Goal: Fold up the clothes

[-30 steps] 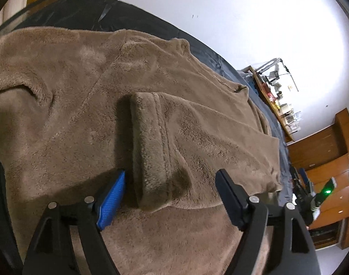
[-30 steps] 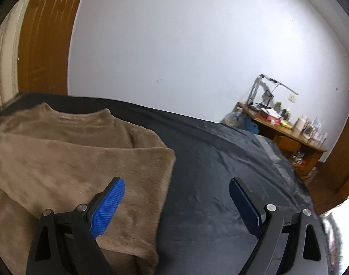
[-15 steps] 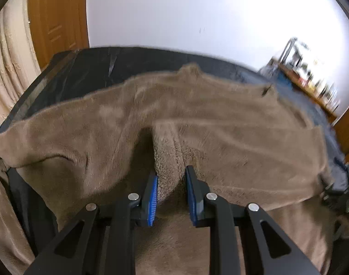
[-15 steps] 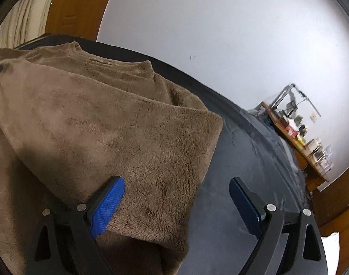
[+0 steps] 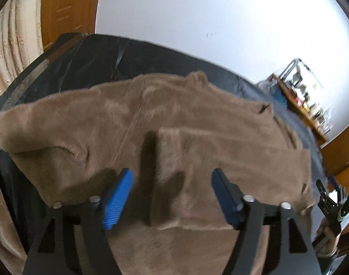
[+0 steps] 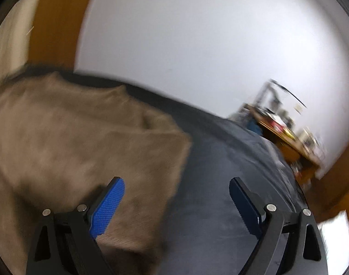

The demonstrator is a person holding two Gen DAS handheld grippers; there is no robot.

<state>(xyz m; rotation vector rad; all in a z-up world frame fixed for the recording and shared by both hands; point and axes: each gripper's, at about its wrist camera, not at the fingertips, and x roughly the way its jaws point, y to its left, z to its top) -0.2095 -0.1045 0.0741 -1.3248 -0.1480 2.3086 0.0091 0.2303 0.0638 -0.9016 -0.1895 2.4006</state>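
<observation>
- Brown fleece sweater lies spread on the dark bed cover, its body running across the left wrist view from 9 o'clock to 3 o'clock, with the neckline bump up near 12 o'clock
- Folded-over sleeve lies on top of the body; its cuff end is a straight edge running from 12 to 6 o'clock, and the sleeve's long axis heads off from there toward 3 o'clock
- Left gripper has just been opening: the jaws now stand wide and hold nothing, the cuff end sitting in the gap between them but clear of both pads, a little toward 11 o'clock from the gap's middle
- Right gripper also stands wide and empty; the view is blurred
- In the right wrist view the sweater fills the 9 o'clock side and its folded side edge runs down between the jaws, so the blue pad is over fleece and the other over bare cover
- My judgement: the sleeve looks laid, so the next fold turns on the side edges; each hand is close to its own side, with the right one already straddling an edge
- Across the room at 3 o'clock stands a cluttered desk, well apart from the work
</observation>
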